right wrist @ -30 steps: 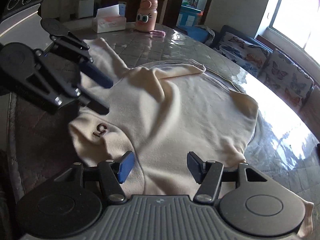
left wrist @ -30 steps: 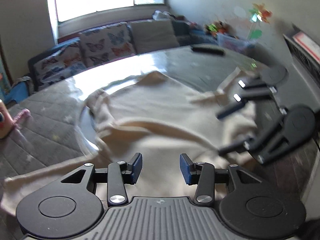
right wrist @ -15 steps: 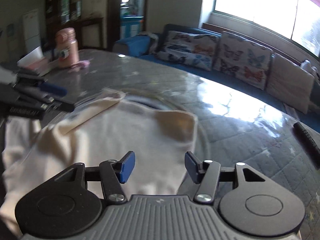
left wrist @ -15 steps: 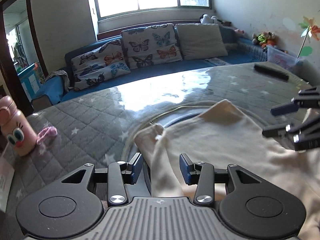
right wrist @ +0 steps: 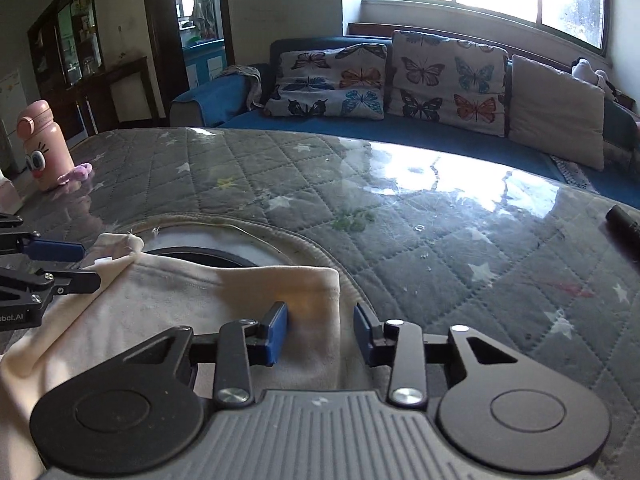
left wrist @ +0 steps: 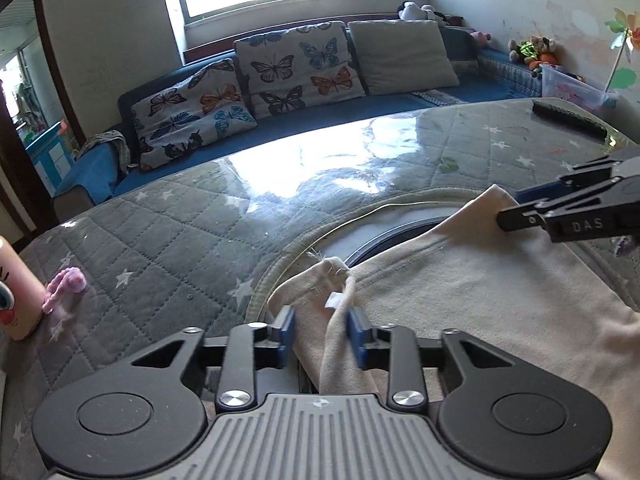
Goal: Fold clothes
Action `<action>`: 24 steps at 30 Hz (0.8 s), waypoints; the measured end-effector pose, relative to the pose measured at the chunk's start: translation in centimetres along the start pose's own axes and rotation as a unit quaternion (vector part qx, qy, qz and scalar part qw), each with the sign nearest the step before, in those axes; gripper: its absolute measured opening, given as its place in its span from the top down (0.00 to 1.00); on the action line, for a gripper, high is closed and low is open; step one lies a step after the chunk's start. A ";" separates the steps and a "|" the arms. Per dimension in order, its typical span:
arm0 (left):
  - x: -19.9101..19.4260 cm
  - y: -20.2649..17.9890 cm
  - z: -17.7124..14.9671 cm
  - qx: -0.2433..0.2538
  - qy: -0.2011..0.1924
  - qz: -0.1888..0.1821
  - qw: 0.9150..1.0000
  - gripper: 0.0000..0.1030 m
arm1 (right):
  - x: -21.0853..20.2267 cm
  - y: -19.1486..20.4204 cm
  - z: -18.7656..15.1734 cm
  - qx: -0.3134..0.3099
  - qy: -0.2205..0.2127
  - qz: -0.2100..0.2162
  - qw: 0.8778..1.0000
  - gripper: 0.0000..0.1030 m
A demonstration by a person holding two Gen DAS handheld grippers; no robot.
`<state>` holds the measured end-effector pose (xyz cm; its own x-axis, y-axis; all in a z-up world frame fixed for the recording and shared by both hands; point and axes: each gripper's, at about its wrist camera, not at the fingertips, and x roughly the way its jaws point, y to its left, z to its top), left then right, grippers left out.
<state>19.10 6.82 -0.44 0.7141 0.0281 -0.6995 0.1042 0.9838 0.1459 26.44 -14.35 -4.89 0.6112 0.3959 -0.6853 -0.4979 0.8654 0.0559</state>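
The cream garment (left wrist: 460, 292) lies flat on the quilted counter (left wrist: 168, 240), and the left gripper (left wrist: 322, 332) and right gripper (right wrist: 320, 332) each straddle a far corner, jaws closing, apparently to lift that edge for a fold.

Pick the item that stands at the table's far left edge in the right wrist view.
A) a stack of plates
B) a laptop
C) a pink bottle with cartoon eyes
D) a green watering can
C: the pink bottle with cartoon eyes stands upright on the quilted table cover, beside a small pink object.
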 end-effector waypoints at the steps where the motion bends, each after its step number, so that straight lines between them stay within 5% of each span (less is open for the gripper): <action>1: 0.0 0.0 0.0 0.001 0.000 -0.001 1.000 0.82 | 0.1 0.0 0.0 0.000 -0.002 0.003 1.000 0.72; 7: -0.8 0.5 0.1 0.001 -0.014 0.001 1.000 0.92 | -0.1 0.6 0.1 -0.004 -0.013 -0.004 1.000 0.96; 16: -2.4 3.6 0.9 -0.051 -0.063 0.024 0.996 0.93 | -4.0 -1.5 1.0 0.022 -0.078 -0.056 0.995 0.97; 24: -0.2 4.1 0.6 -0.068 -0.053 0.026 0.996 0.89 | -1.4 -3.5 -0.1 0.044 -0.037 -0.091 0.994 0.95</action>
<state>19.80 10.72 0.65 0.7857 0.0679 -0.6148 -0.0247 0.9966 0.0785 27.22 -17.95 -4.15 0.7315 0.2487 -0.6349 -0.3206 0.9472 0.0017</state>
